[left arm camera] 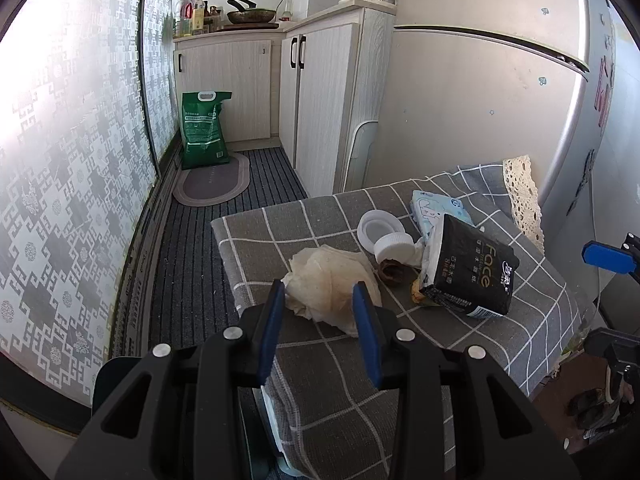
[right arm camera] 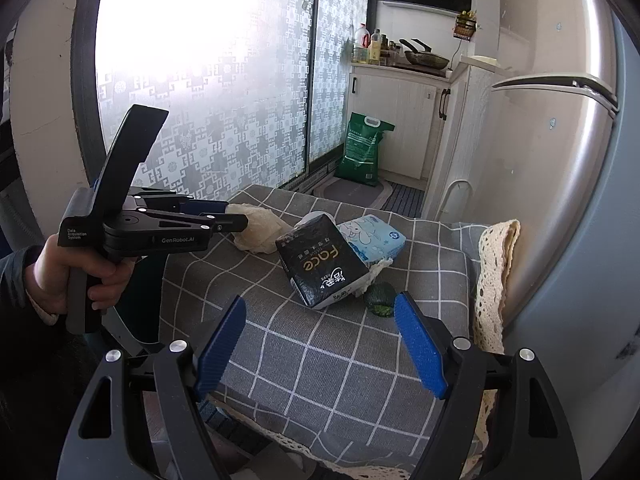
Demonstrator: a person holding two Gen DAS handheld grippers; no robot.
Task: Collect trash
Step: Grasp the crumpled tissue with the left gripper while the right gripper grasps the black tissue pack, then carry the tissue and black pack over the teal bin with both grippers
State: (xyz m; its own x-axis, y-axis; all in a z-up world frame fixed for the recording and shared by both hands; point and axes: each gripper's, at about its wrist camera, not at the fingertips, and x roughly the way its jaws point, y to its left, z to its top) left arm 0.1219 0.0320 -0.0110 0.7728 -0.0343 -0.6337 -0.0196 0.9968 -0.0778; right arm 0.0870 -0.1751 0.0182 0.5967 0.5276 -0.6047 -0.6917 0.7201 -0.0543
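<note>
L gripper (left arm camera: 320, 300): jaws partly spread, blue pads either side of the crumpled paper wad (left arm camera: 332, 280) at near-left of the table (left arm camera: 320, 380). Pads look close to the paper's edges, but contact can't be confirmed from the wrist view. From the R wrist view the same gripper's tips sit at the wad (right arm camera: 260, 228), person's hand (right arm camera: 76, 276) on the grip.

R gripper (right arm camera: 320, 340): jaws wide apart, nothing between them, hovering over the near edge of the table, well short of the items.

Table covered w/ grey checked cloth. On it, far of centre:
- black tissue pack (left arm camera: 472, 276), tilted, leaning over other items
- light blue tissue pack (left arm camera: 440, 208) just behind it, touching
- white lid (left arm camera: 380, 228) and white cap (left arm camera: 394, 246), beside each other, left of the black pack
- brown scrap (left arm camera: 390, 274) betw. wad and black pack
- dark green lump (right arm camera: 380, 298) just right of black pack, near side; poss. a peel, too small to tell

Fridge (left arm camera: 500, 100) at right of table; green bag (left arm camera: 204, 128) on floor, far left.
</note>
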